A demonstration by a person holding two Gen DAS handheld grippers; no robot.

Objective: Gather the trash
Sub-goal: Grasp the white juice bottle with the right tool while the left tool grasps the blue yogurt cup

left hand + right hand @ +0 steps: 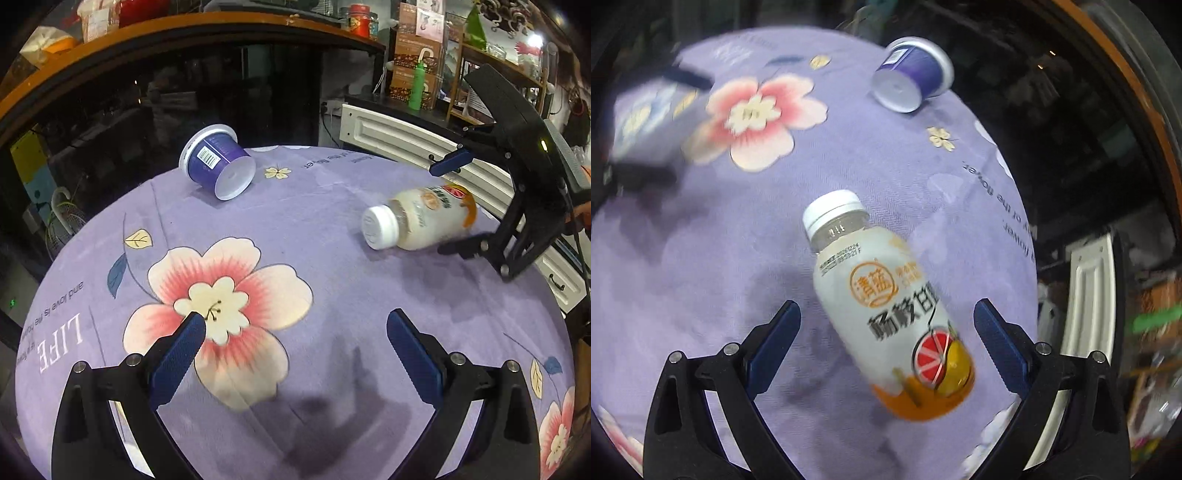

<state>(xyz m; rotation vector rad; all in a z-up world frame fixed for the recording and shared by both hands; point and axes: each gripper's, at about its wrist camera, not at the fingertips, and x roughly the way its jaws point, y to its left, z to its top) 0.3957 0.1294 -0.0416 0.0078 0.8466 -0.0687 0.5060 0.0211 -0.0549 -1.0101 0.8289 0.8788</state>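
Note:
A white drink bottle [886, 306] with a white cap and orange fruit label lies on its side on the purple flowered tablecloth [720, 258]. My right gripper [888, 317] is open, one finger on each side of the bottle's body, neither touching it. In the left wrist view the same bottle [417, 218] lies at the right, with the right gripper [456, 205] straddling its base. A purple cup [218, 162] lies tipped over at the table's far edge, its white bottom facing me. My left gripper [295, 332] hangs open over the big pink flower with nothing in it.
The round table [314, 229] drops off on every side. A dark glass cabinet [147, 103] stands behind the cup. A white panelled cabinet [399, 136] runs along the right, with shelves, boxes and a green bottle [417, 86] above it. A fan [62, 218] stands low at the left.

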